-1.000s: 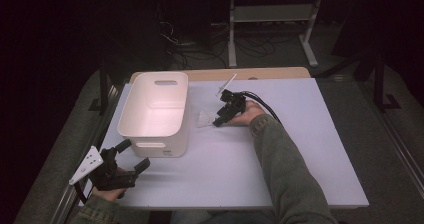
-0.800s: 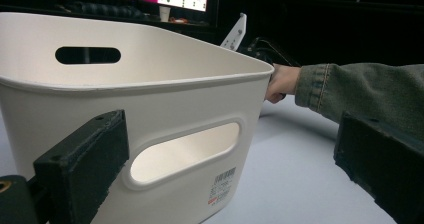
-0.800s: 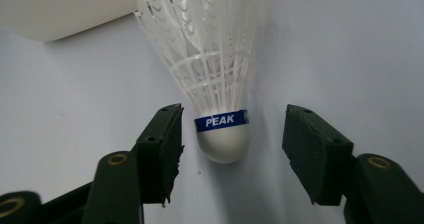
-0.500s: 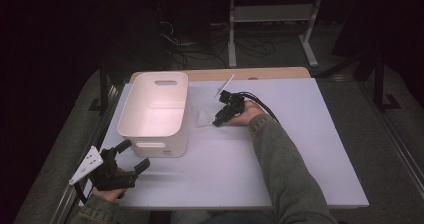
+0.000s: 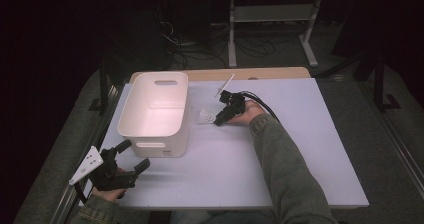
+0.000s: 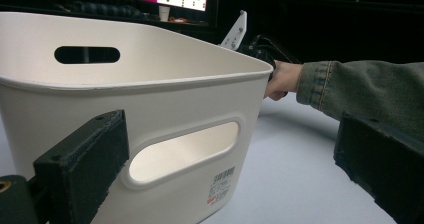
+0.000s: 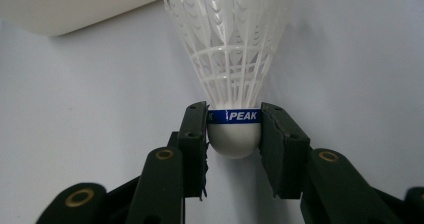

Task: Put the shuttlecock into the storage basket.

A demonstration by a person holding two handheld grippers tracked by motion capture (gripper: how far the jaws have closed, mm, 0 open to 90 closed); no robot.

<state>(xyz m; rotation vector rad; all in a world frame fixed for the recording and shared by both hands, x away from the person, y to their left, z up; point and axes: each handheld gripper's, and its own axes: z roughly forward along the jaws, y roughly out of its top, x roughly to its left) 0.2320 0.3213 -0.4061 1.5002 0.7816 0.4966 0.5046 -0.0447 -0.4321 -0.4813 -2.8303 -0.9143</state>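
Shuttlecock lies on the white table, just beside the right-hand wall of the white bin, well toward the far side. In the high view it shows as a small white shape between the bin and the right claw.

Right claw: jaws have just been closing, and the right gripper view has the rounded white cork base between the two pads at the blue "PEAK" band. The pads sit against the band on both sides, so I read it as clamped on the base, though lightly at best.

Left claw: jaws wide apart, nothing between them, hovering at the near left corner of the table and looking at the near wall of the bin with its handle slot.

Handling judgement:
- Very light; no real load on the grip.
- The skirt looks like thin white plastic lattice: springy, easy to crush or bend. Keep the pads off it.
- The cork is the one firm part. It is round and smooth, so it could squirt out forward if squeezed below its widest point.
- The band line is the right place to hold; a modest squeeze should do.
- The light skirt may catch on the bin rim if carried low.
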